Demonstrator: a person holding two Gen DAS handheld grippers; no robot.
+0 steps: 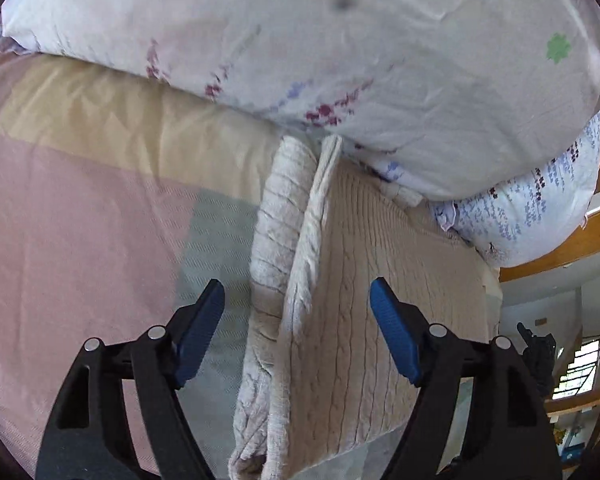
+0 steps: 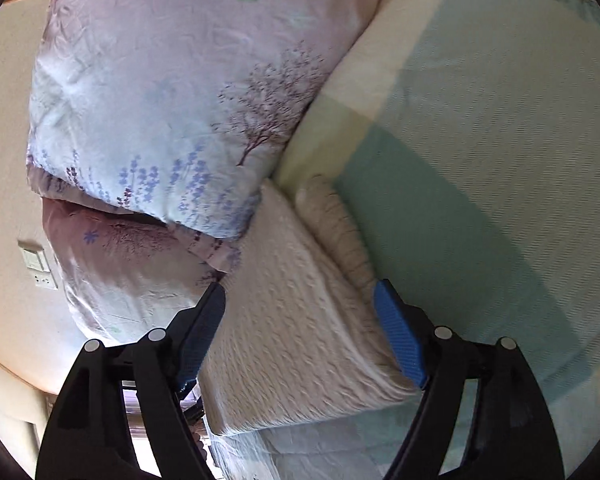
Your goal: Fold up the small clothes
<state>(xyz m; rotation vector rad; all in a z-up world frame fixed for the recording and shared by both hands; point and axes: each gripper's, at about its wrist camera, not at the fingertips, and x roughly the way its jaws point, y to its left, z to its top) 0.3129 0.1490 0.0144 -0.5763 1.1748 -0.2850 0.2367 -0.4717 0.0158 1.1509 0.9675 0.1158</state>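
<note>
A cream cable-knit garment lies folded on the bed, its far end under a floral pillow. Its rolled edge runs along the left side. My left gripper is open just above the garment, its blue pads on either side of the folded edge, holding nothing. In the right wrist view the same garment lies between the open blue pads of my right gripper, which is also empty. The pillow rests against the garment's far end there.
The bed sheet has pink, yellow and pale green blocks. It also shows in the right wrist view. A second floral pillow lies under the first. A wooden rail and a wall with switches lie past the bed edge.
</note>
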